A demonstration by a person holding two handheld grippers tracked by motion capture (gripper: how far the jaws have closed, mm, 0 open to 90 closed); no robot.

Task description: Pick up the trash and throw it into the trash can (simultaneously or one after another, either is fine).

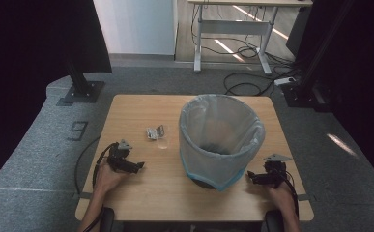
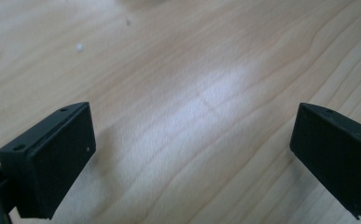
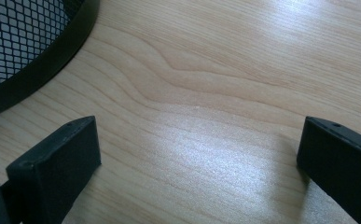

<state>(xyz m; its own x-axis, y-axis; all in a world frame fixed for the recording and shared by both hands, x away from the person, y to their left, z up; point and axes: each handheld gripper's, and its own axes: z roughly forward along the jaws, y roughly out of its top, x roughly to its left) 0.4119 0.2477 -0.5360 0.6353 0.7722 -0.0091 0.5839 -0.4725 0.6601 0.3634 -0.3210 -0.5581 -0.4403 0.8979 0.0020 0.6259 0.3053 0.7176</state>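
A mesh waste bin (image 1: 222, 140) lined with a pale blue bag stands on the right half of the wooden table (image 1: 141, 188). Left of it lies a small crumpled silver wrapper (image 1: 155, 132), with a clear scrap (image 1: 163, 142) just below it. My left gripper (image 1: 138, 166) rests on the table near the front left, open, its jaws wide apart over bare wood (image 2: 192, 140). On the bin's right side my right gripper (image 1: 250, 177) sits low, also open, and the bin's black base rim (image 3: 43, 60) shows at the upper left of the right gripper view.
The table's front edge (image 1: 194, 216) runs just past the person's hands. Grey carpet surrounds the table, with black stand bases (image 1: 80, 91) at the back left and right. A desk frame (image 1: 233, 29) and loose cables (image 1: 245, 87) lie beyond.
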